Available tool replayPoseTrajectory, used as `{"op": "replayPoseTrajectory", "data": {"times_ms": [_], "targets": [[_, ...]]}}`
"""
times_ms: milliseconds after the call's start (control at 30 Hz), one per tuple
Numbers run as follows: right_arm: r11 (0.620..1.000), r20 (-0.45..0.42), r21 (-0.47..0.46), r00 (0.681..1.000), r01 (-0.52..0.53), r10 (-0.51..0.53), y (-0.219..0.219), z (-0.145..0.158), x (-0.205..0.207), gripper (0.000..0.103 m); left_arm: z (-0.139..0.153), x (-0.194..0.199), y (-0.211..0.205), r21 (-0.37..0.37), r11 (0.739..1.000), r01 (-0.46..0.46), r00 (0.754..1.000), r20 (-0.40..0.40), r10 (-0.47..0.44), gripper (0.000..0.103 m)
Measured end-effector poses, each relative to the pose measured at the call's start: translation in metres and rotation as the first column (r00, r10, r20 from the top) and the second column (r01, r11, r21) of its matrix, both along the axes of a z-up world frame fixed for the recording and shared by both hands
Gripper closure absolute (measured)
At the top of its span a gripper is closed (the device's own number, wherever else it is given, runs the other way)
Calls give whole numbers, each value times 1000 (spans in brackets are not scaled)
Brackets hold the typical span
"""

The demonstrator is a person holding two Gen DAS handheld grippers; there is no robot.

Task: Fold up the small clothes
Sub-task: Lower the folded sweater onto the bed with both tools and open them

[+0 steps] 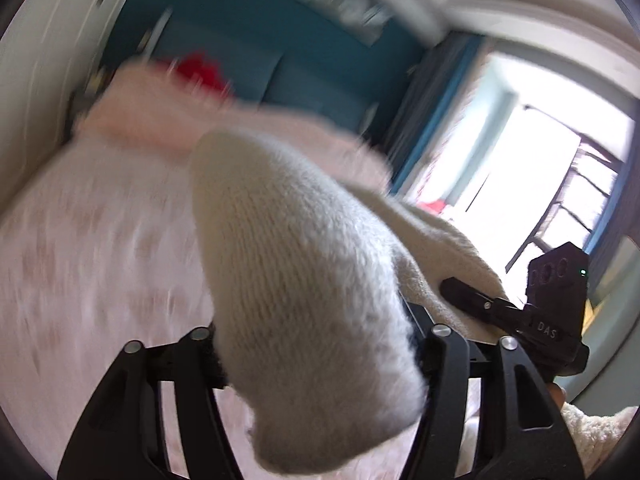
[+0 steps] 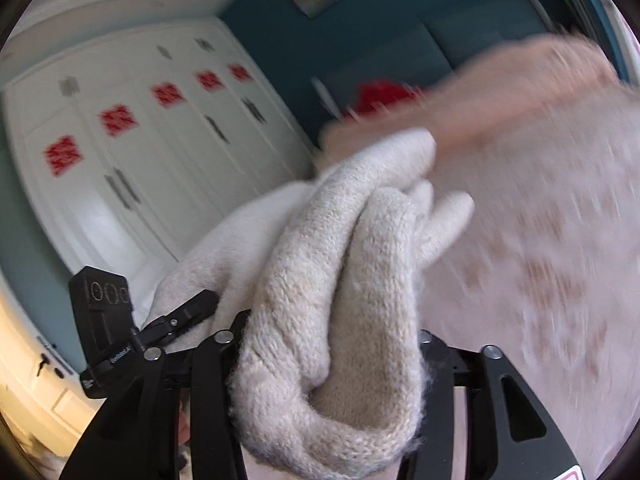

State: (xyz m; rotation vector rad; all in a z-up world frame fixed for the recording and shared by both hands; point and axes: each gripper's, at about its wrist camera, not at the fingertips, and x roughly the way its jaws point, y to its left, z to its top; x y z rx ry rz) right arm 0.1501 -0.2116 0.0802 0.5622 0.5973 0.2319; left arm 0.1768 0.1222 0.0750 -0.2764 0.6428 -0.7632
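The cream knit garment [image 1: 304, 264], soft, light and stretchy, is clamped in the jaws of both left gripper [image 1: 320, 354] and right gripper [image 2: 324, 356]; grip at bunched edges.

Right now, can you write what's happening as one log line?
left gripper: shut on cream knit garment | right gripper: shut on it | garment lifted over pink bedspread

The cream knit garment [image 1: 304, 280] hides each hand-held gripper's fingertips; the bedspread [image 1: 100, 248] is motion-blurred.
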Motion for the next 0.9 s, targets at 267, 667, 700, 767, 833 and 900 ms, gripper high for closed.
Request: {"op": "replayPoseTrajectory", "data": {"times_ms": [267,667,700,767,833,900], "targets": [[987,-265,-9,951,161,-158,-43,-102,-35,53,-132,-28,4,290,952,-100,959,-226,170,37],[985,-402,-157,915,-76,6,11,-126,16,103,-108,-23,-55,489,857,-164,938,-192,289,38],[988,-397,-142,918,-65,3,11,-117,15,103,-113,-25,-58,516,839,-175,933,-186,309,38],[986,-362,-148,932,-73,15,16,-97,11,103,-118,-24,-59,558,809,-186,931,-164,327,38],[977,-348,-184,937,-104,34,23,-89,8,103,-120,-24,-56,559,808,-185,926,-175,333,38],[963,-403,-232,914,-137,33,29,-106,11,103,-122,-21,-53,564,805,-183,923,-184,339,37]]}}
